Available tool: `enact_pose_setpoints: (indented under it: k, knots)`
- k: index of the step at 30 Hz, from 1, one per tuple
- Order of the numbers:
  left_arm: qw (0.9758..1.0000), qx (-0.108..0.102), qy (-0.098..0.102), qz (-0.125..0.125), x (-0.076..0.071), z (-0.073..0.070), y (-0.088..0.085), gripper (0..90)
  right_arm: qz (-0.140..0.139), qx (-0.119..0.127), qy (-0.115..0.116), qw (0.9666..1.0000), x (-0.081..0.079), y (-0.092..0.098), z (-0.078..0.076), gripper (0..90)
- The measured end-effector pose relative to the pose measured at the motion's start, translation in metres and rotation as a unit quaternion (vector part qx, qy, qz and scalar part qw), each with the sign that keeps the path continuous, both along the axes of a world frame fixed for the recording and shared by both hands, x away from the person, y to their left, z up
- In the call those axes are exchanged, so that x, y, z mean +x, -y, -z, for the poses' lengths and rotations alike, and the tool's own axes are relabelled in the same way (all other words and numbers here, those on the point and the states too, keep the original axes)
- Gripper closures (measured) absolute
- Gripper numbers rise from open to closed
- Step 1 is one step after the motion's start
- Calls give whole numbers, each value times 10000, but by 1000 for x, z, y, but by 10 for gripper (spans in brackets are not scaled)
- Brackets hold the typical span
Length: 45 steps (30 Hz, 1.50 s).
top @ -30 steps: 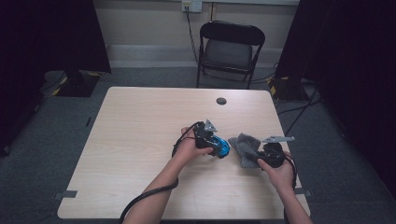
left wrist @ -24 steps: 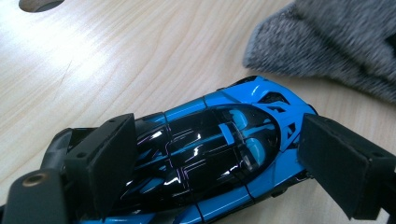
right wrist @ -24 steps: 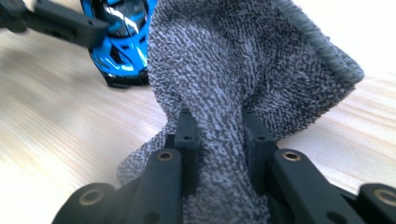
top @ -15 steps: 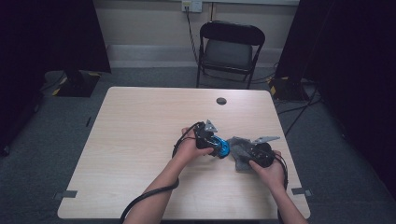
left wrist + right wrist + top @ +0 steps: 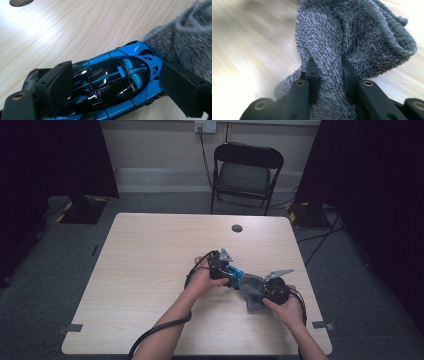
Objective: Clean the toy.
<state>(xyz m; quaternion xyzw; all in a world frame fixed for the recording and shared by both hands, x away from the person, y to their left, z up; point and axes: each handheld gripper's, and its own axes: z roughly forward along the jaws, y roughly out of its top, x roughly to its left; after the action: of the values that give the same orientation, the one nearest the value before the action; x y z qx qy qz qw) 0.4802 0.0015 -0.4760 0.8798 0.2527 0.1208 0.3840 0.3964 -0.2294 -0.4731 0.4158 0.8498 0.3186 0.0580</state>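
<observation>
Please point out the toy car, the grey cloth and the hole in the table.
toy car (image 5: 110, 80): left gripper view, on its dark glossy roof.
cloth (image 5: 352, 35): right gripper view, on the bunched knit above the jaws.
hole (image 5: 237, 228): high view, on its dark middle.

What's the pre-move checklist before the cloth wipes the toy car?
1. Left gripper clamped across the blue toy car: ok.
2. Right gripper pinching the grey cloth: ok.
3. Cloth reaching the car's end, as the left gripper view shows: ok.
4. Car resting on the table: cannot tell.
5. Table hole away from the work: ok.
</observation>
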Motion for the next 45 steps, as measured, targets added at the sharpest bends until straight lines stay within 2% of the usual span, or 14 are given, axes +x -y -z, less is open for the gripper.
enact_pose_setpoints:
  k: [11,14,20,22,30,32,34,37,42,45]
  knots:
    - [10000,-10,-2,2,0,0,0,120,-437,210,-71,9988,-7,-24,2,721]
    - [10000,-6,-1,17,0,0,0,121,-518,333,-145,9980,-9,-27,3,721]
    - [10000,-7,11,25,0,0,-1,125,-660,436,-147,9968,-9,-29,4,721]
    - [10000,-28,21,11,0,0,0,126,-732,559,-197,9956,-9,-29,5,720]
    - [10000,-27,37,18,0,0,-1,134,-961,715,-256,9925,-12,-32,4,721]
    - [10000,-34,41,13,0,1,-1,142,-1082,843,-313,9901,-14,-34,4,720]
    - [10000,-36,51,29,0,1,-1,143,-1106,823,-317,9899,-16,-34,2,720]
    - [10000,-31,43,26,0,0,-1,143,-1158,801,-304,9896,-19,-33,-1,720]
    - [10000,-37,47,28,0,1,-1,143,-1092,774,-263,9907,-21,-23,-6,719]
    - [10000,-35,49,32,0,0,-1,144,-936,782,-202,9923,-22,-6,-10,719]
